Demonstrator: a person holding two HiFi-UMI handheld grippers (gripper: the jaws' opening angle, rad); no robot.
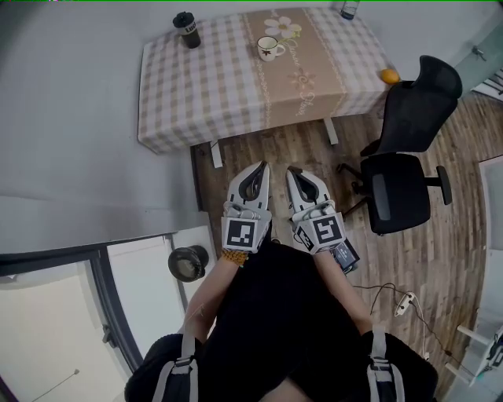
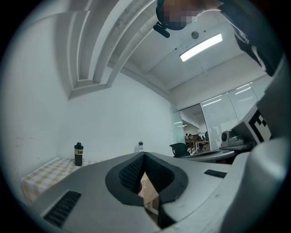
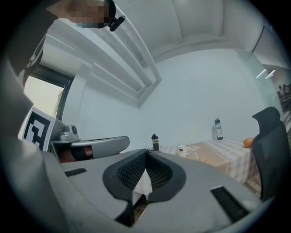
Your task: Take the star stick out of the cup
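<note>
**Both grippers closed and empty; cup stands on the far table**

I hold my left gripper (image 1: 258, 168) and my right gripper (image 1: 293, 171) side by side, close in front of my body. They are over the wooden floor (image 1: 448, 235), on the near side of the table (image 1: 181, 94). In the left gripper view the jaws meet tip to tip, pads together, with nothing between them. The right gripper view shows the same: jaws closed, nothing held. Neither gripper touches the table or anything on it.

The cup (image 1: 269, 49) is white, with its handle to the right. It stands upright on the beige runner (image 1: 314, 71) that crosses the checked cloth (image 1: 169, 78), towards the far side of the table and well apart from both grippers. The right gripper view shows a small reddish mark at the cup. I cannot tell whether that is the star stick or print on the cup, and the stick itself is too small to make out in any view.

Other items noted:
- A dark bottle (image 1: 187, 30) stands upright on the cloth, left of the cup and slightly farther.
- An orange (image 1: 389, 76) lies at the table's right edge.
- A second bottle (image 1: 349, 8) stands at the far right corner, cut off by the frame.
- A black office chair (image 1: 405, 157) stands on the floor just right of the table.
- A white power strip (image 1: 405, 301) with its cable lies on the floor at the near right
</note>
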